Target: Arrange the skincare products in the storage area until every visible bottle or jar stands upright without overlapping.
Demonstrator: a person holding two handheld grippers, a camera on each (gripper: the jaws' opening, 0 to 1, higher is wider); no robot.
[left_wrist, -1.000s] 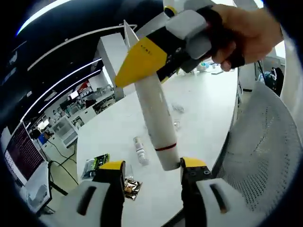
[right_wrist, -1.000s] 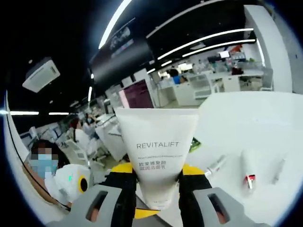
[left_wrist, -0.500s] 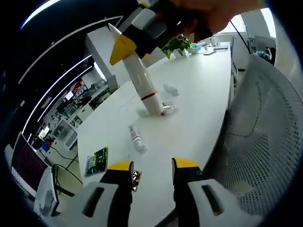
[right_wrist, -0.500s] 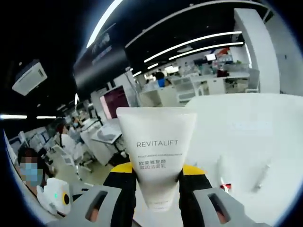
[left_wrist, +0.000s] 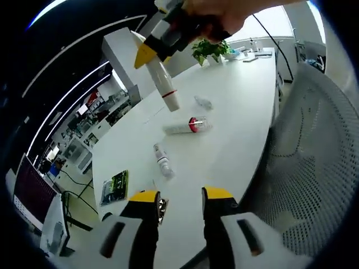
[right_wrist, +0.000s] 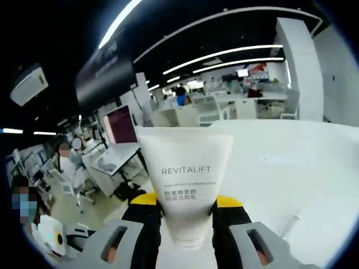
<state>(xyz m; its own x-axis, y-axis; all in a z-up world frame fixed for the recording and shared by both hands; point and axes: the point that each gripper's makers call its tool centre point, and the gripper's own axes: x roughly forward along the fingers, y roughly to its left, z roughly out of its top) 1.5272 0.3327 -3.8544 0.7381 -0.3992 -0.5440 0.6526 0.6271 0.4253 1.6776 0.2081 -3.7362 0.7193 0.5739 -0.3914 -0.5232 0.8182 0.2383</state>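
Gripping one white tube [right_wrist: 187, 188], right hand-held gripper [right_wrist: 187, 216]; left hand-held gripper [left_wrist: 175, 197] wide.

Left gripper view: high, well back, looks down along white desk [left_wrist: 235, 112]. Right gripper view: close behind white tube [right_wrist: 185, 179], faces across same desk toward office. Shared: desk, tube.

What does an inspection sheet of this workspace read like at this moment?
Surface: white table, mostly bare.
Job's things: REVITALIFT tube clamped in right gripper, held above the table; red-banded tube and small bottle lying flat.
Clutter: green packet, small wrapper.
Grippers: left gripper open, empty.
Cables: dark cable near the far end of the table.
Surroundings: mesh chair, potted plant, open office.
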